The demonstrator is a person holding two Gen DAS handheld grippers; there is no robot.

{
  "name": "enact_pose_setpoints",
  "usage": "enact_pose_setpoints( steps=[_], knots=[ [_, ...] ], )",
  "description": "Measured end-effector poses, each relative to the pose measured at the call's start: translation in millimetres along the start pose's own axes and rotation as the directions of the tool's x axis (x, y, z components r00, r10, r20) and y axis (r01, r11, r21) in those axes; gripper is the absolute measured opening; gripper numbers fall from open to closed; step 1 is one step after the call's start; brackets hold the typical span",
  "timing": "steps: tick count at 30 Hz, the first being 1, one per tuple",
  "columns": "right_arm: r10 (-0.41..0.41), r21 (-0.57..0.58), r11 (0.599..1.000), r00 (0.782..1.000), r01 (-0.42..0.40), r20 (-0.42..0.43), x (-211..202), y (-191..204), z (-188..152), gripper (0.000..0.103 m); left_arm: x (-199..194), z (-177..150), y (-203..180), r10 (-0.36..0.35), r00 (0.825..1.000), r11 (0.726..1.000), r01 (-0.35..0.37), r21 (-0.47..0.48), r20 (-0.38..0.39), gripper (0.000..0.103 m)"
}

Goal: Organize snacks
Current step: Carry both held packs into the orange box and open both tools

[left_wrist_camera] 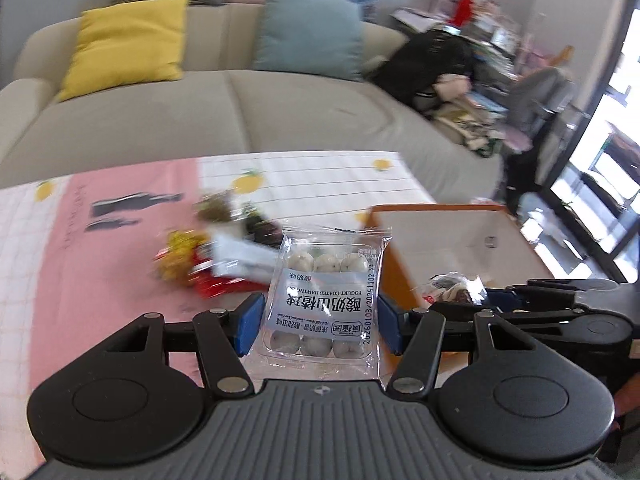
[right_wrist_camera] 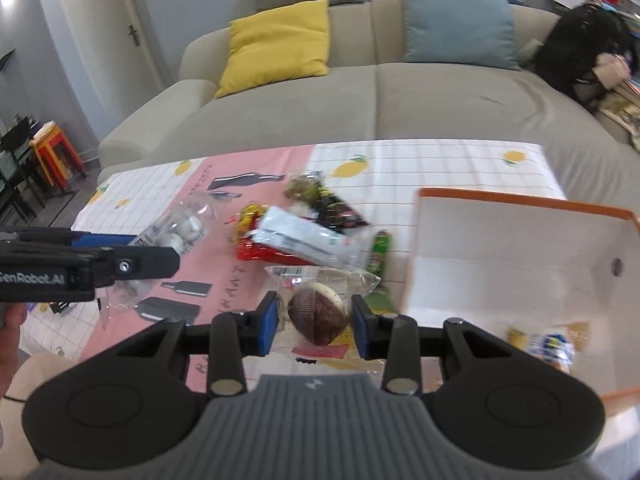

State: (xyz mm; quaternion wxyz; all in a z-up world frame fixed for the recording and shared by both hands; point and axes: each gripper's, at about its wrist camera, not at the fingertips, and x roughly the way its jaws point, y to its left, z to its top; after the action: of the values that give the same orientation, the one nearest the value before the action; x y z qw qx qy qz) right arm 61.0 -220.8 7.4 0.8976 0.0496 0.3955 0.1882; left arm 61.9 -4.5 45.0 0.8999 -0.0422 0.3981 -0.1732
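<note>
My left gripper holds 1 clear tray pack of white balls, blue pads pressing on both its sides. I count 3 balls in the top row and 3 in the bottom; the label hides whatever sits between. The pack hangs above the tablecloth, in front of the snack pile.

My right gripper is clamped narrow on 1 wrapped round cake, brown with a white patch, held just left of the box. The wrapper's far end sticks out past my fingers.

There is 1 box, white inside with an orange rim, standing open on the right of the table. In it I see 2 or 3 small packets, yellow and blue, blurred and partly behind my gripper.

The pile in the middle of the cloth is smeared by motion. I can make out about 5 pieces: 1 silver packet, 1 red, 1 yellow, 1 dark, 1 green. An exact count is beyond me.

On the sofa lie 3 cushions: 1 yellow, 1 teal, 1 grey. The black heap at its right end I cannot identify.
</note>
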Motion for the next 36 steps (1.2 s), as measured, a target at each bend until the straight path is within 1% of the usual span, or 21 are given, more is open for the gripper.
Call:
enact_pose_setpoints(
  steps=[3, 6, 9, 12, 15, 19, 22, 24, 26, 33, 36],
  knots=[
    [-0.031, 0.022, 0.999, 1.000, 0.031, 0.005, -15, -24, 5, 0.036, 11, 12, -25, -0.053, 0.999, 0.997, 0.054, 0.050, -0.012, 0.068],
    [-0.070, 0.038, 0.997, 0.998, 0.070, 0.007, -28, -48, 10, 0.036, 28, 25, -50, -0.094, 0.995, 0.988, 0.097, 0.116, -0.034, 0.068],
    [-0.117, 0.047, 0.992, 0.993, 0.117, 0.000, -36, -71, 15, 0.036, 50, 34, -75, -0.122, 0.990, 0.974, 0.134, 0.184, -0.072, 0.068],
    [-0.161, 0.047, 0.986, 0.987, 0.162, -0.017, -37, -93, 18, 0.036, 76, 41, -98, -0.131, 0.984, 0.952, 0.159, 0.263, -0.121, 0.068],
    [-0.172, 0.065, 0.982, 0.983, 0.176, -0.060, -28, -117, 21, 0.036, 104, 44, -115, -0.118, 0.979, 0.922, 0.170, 0.347, -0.167, 0.068],
    [-0.219, 0.048, 0.973, 0.969, 0.226, -0.115, -8, -142, 23, 0.036, 134, 43, -137, -0.091, 0.972, 0.867, 0.185, 0.462, -0.218, 0.068],
    [-0.214, 0.053, 0.973, 0.964, 0.225, -0.160, 7, -159, 23, 0.036, 153, 39, -149, -0.061, 0.969, 0.825, 0.184, 0.534, -0.240, 0.068],
    [-0.209, 0.054, 0.974, 0.961, 0.222, -0.183, 16, -166, 23, 0.037, 164, 39, -154, -0.033, 0.967, 0.803, 0.177, 0.569, -0.254, 0.068],
    [-0.222, 0.049, 0.971, 0.954, 0.236, -0.201, 26, -174, 24, 0.037, 178, 38, -158, -0.017, 0.962, 0.780, 0.184, 0.598, -0.273, 0.068],
    [-0.207, 0.057, 0.971, 0.939, 0.231, -0.274, 63, -196, 27, 0.037, 217, 35, -158, 0.062, 0.942, 0.718, 0.187, 0.670, -0.330, 0.068],
    [-0.193, 0.067, 0.973, 0.937, 0.221, -0.291, 76, -200, 29, 0.037, 229, 28, -158, 0.100, 0.937, 0.682, 0.180, 0.709, -0.334, 0.068]
  ],
)
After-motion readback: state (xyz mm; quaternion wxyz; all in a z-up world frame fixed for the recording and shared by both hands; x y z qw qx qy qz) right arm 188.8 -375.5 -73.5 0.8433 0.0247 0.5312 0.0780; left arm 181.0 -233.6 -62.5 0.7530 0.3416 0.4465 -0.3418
